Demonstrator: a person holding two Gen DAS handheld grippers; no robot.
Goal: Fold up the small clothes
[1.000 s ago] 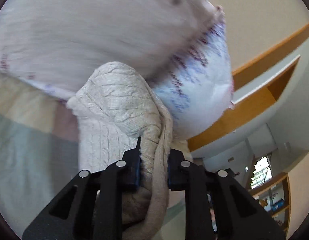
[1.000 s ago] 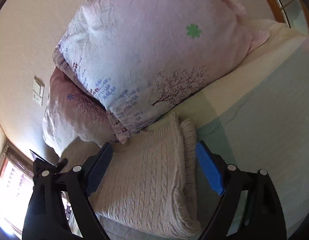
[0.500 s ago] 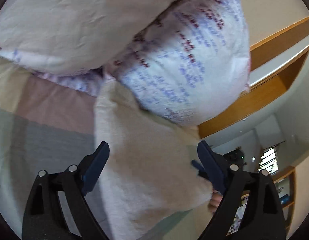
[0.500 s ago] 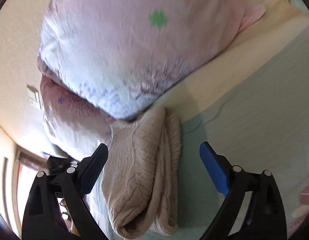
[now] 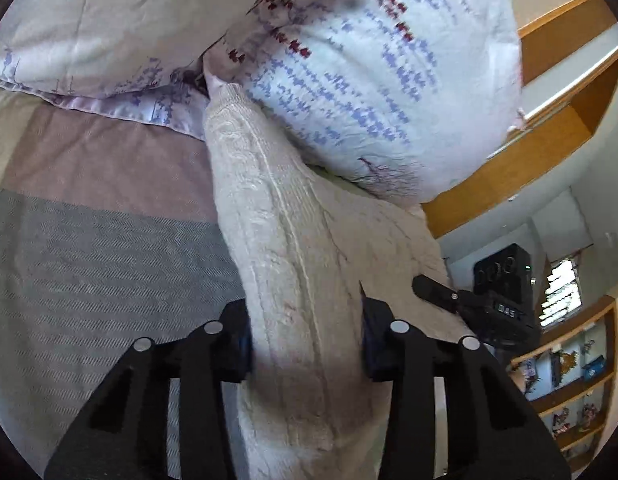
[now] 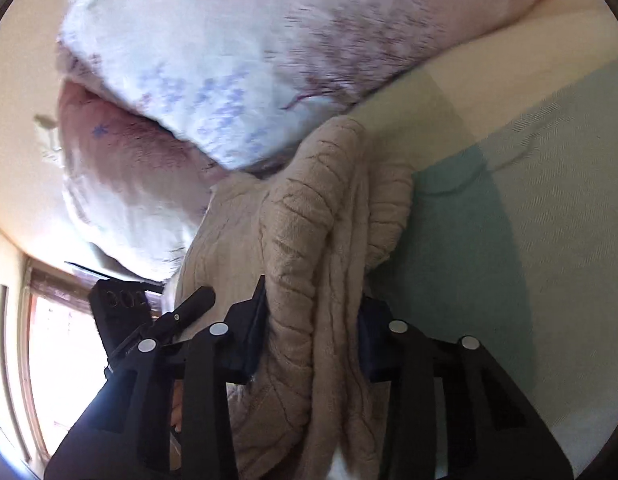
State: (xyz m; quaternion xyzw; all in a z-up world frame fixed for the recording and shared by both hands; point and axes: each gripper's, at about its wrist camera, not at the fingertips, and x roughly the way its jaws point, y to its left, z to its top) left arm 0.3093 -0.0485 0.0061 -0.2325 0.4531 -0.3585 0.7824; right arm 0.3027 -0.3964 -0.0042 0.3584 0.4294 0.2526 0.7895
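Both hand-held grippers, left and right, clamp the folded beige sweater; no writing is legible.

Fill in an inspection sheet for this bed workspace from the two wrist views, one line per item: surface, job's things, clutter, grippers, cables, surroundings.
Surface: striped bedspread, grey, mauve and green bands.
Job's things: folded beige cable-knit sweater lying on the bedspread, its far end against the pillows.
Clutter: two floral pillows stacked at the head of the bed.
Grippers: left gripper and right gripper each have their jaws closed on the sweater's near edge.
Cables: nothing seen.
Surroundings: wooden headboard shelf, bookshelf, bright window, wall switch.
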